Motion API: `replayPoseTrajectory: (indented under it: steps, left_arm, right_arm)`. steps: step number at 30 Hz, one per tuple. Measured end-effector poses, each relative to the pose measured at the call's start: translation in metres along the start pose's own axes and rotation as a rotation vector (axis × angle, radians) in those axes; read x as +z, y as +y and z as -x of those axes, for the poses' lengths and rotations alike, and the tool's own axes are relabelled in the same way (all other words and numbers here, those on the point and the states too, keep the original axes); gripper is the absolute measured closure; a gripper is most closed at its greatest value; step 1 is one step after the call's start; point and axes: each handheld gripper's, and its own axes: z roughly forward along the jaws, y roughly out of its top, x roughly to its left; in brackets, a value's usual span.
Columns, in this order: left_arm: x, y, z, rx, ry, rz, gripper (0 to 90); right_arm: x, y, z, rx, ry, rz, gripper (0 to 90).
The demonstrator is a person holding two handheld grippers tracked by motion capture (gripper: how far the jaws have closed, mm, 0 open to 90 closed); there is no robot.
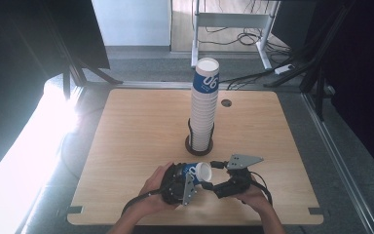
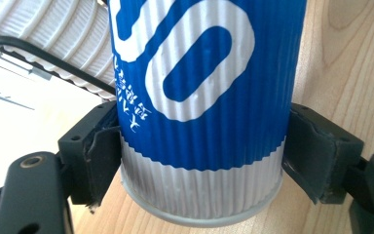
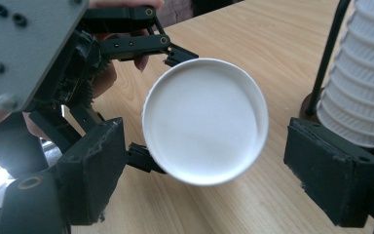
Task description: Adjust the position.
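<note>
Paper cup (image 1: 196,171), blue and white with ribbed sides, is held on its side above the near part of the wooden table (image 1: 136,136), its open mouth turned toward the right gripper (image 1: 213,184). It is pinched across its lower body by the left gripper (image 1: 191,179); in the left gripper view both pads are seen pressed flat against the ribbed wall near the base (image 2: 199,195). The grip is low and sideways, probably so the mouth and rim are left free for the other tool.

Right gripper is held level, facing the cup's white mouth (image 3: 205,121). Its jaws are spread wide, one on either side of the rim, neither touching it. A hand-over or a grasp at the rim is judged to be in preparation.

Tall stack of like cups (image 1: 204,105) stands upright in a black wire holder (image 1: 198,141) at mid-table, just behind the held cup and apart from it. Stack is likely the source or the destination; which cannot be told.
</note>
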Motion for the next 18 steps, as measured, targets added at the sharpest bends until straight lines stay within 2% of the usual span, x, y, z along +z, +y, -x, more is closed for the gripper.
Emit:
replayPoseTrajectory:
  steps: [4,9,13,18]
  left_arm:
    - [-0.002,0.003,0.003,0.029,0.010,-0.002,20.1]
    - [-0.001,0.005,0.005,0.032,-0.007,0.007,20.0]
    - [0.000,0.005,0.006,0.025,-0.020,0.012,19.6]
    - [0.000,0.005,0.005,0.001,-0.029,0.021,17.2]
  right_arm:
    - [0.005,-0.002,0.001,0.016,0.021,-0.003,15.9]
    - [0.011,-0.003,0.001,0.032,0.049,0.001,18.4]
    - [0.014,-0.004,0.001,0.048,0.055,0.013,25.8]
    - [0.014,-0.005,0.004,0.057,0.064,0.020,27.0]
